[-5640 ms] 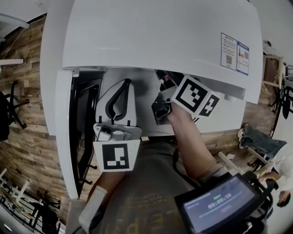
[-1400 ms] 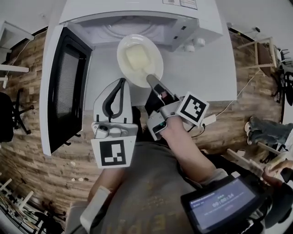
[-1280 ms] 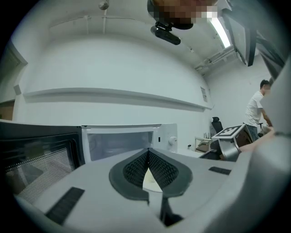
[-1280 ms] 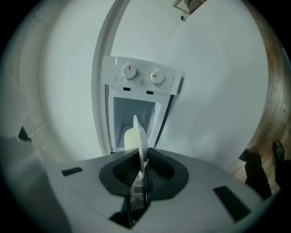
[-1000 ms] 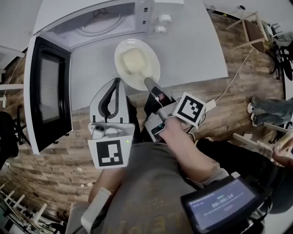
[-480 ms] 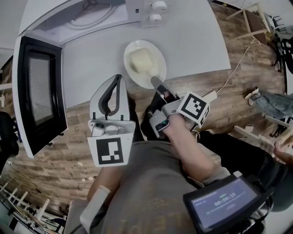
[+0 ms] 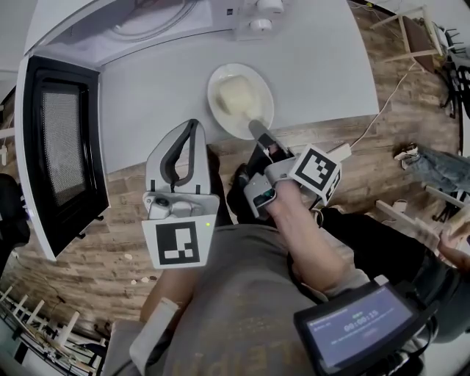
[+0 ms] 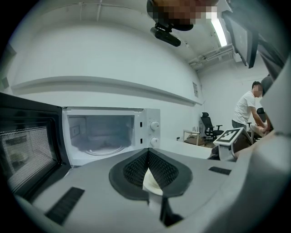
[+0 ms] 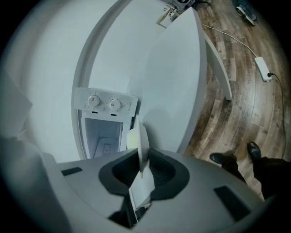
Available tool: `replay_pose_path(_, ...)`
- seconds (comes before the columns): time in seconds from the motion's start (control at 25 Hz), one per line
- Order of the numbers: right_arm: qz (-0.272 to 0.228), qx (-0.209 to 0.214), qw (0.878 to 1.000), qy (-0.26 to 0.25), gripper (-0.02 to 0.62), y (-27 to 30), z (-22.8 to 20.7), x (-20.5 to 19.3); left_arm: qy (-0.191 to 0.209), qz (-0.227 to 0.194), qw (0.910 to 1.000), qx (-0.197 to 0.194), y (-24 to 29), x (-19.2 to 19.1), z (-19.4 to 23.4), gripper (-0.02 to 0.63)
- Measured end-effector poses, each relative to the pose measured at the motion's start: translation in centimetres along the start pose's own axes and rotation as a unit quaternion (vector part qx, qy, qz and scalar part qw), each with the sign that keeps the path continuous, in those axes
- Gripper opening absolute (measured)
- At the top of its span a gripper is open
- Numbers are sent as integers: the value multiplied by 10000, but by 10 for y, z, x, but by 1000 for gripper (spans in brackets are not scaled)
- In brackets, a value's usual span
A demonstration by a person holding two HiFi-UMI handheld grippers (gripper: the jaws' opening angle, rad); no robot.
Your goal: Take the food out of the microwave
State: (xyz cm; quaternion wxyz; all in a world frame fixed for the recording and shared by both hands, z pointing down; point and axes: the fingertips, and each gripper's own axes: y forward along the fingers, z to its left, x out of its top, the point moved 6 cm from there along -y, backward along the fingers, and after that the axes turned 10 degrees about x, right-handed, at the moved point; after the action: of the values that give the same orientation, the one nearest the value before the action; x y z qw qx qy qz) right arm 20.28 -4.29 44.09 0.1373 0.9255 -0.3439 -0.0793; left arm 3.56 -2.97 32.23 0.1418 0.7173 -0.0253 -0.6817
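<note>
White table point(image 7: 316, 66) over wood-plank floor point(image 7: 110, 213), and from the head view we're looking steeply down on the microwave point(image 7: 147, 22) at the table's back, its door point(image 7: 62, 147) swung wide to the left. Out in front sits the plate point(image 7: 220, 110) with the pale block of food point(image 7: 239, 95) on it, right at the table's near edge and well clear of the oven; whether it rests on the surface or hangs just above it, I can't tell. The left gripper view alone gives us the cavity head-on, with the turntable point(image 8: 102, 150), the two knobs point(image 8: 154, 134) beside it, and far off to the right a person point(image 8: 248, 109) and an office chair point(image 8: 207, 125). The right gripper view brings something else: the plate seen edge-on, running straight up between the pads, plus a cable point(image 9: 263, 63) on the floor and a shoe point(image 9: 225, 159) below. So the right gripper point(image 7: 258, 132) comes in from the near side and is clamped on the plate's near rim, jaws nearly together with only the thin rim between them, the food just beyond the tips. The left gripper point(image 7: 192, 128) hangs to the plate's left, near but apart from it, at the table edge, jaw tips meeting, gripping nothing, pointed at the open oven.
</note>
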Motion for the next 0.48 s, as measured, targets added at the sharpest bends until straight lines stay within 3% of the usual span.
replay_pose_path(0.48, 121, -331, 9988, -352, 58, 15, 10, 6, -99, -15, 9999, 28, 10, 6, 10, 8)
